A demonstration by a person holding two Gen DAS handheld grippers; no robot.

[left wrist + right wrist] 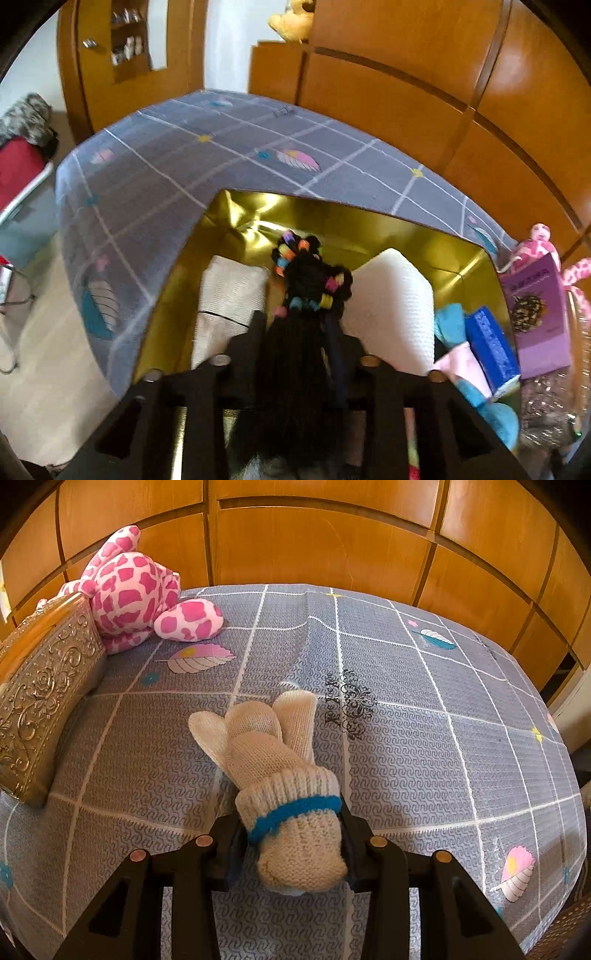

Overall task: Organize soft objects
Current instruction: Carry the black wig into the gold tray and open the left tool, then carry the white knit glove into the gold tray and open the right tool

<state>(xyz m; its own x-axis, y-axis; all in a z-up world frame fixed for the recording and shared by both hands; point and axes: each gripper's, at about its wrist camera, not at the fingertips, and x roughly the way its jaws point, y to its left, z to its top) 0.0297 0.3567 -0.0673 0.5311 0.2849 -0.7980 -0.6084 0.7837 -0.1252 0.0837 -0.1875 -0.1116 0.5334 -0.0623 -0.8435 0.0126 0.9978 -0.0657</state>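
Your right gripper [295,834] has its jaws clamped on the cuff of a cream knitted glove with a blue band [284,775], lower centre of frame, fingers lying on the grey checked bedsheet [424,709]. Your left gripper [299,332] grips a black fuzzy bundle with coloured beads [306,288] over the gold-lined box [406,236], centre frame, between two white cloth rolls [391,306]. Pink spotted plush toy [136,587] upper left, beside an embossed metal box [44,690].

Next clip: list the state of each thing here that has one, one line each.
Left tongs: shut on black tassel.
Tassel: held above gold box.
Gold box: open, white rolls inside.
Right tongs: shut on glove.
Glove: gripped at cuff, fingers on bedsheet.
Pink plush: lying on bed.
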